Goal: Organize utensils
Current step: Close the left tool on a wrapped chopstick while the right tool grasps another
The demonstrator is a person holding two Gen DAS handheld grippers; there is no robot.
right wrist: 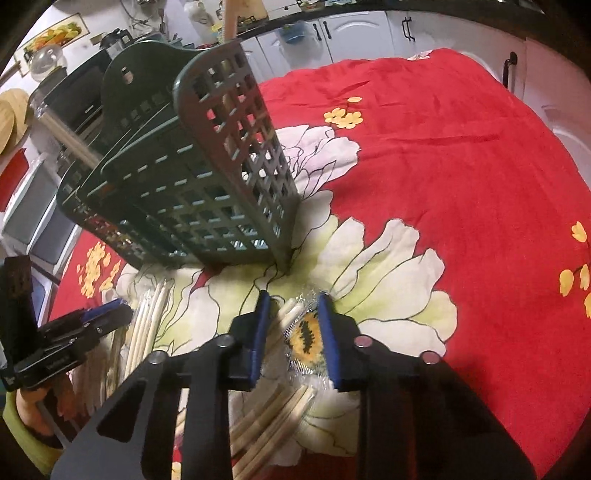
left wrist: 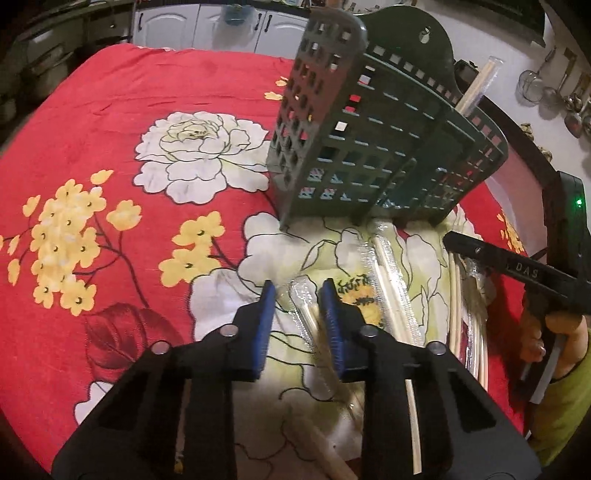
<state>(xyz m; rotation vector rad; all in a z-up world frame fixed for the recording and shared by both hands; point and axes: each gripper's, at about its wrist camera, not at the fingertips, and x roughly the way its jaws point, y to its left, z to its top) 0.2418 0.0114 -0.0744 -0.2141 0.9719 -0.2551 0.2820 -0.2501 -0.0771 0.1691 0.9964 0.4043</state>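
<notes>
A red floral cloth [left wrist: 110, 110] is seen covering the bench, with white cabinet doors [left wrist: 207, 29] at the far edge. Left to right in the left wrist view: large white and yellow printed flowers are seen on the cloth, then the left gripper [left wrist: 297, 291] low in the middle, its blue-padded fingers [left wrist: 266, 314] parted moderately. A clear-wrapped pair of chopsticks [left wrist: 308, 317] is seen lying between the fingers; contact with the pads cannot be told, and nothing is seen clamped. Just beyond, a dark green plastic lattice utensil basket [left wrist: 369, 147] is seen standing on the cloth. One wrapped chopstick pair [left wrist: 476, 85] is seen sticking up out of its far right part. More wrapped chopsticks [left wrist: 391, 280] are spread on the cloth in front of the basket, toward the right. At the far right the right gripper [left wrist: 448, 240] is seen reaching in, held by a hand [left wrist: 554, 339].

In the right wrist view, the left gripper [right wrist: 122, 310] is seen at the left edge over loose chopsticks [right wrist: 147, 325]. The basket [right wrist: 207, 177] is seen upper left of centre. The right gripper [right wrist: 291, 299] is centred low, fingers [right wrist: 327, 325] parted moderately around a wrapped chopstick pack with a yellow-black label [right wrist: 306, 339]; a firm grip is not shown. Red cloth [right wrist: 461, 166] fills the right.
</notes>
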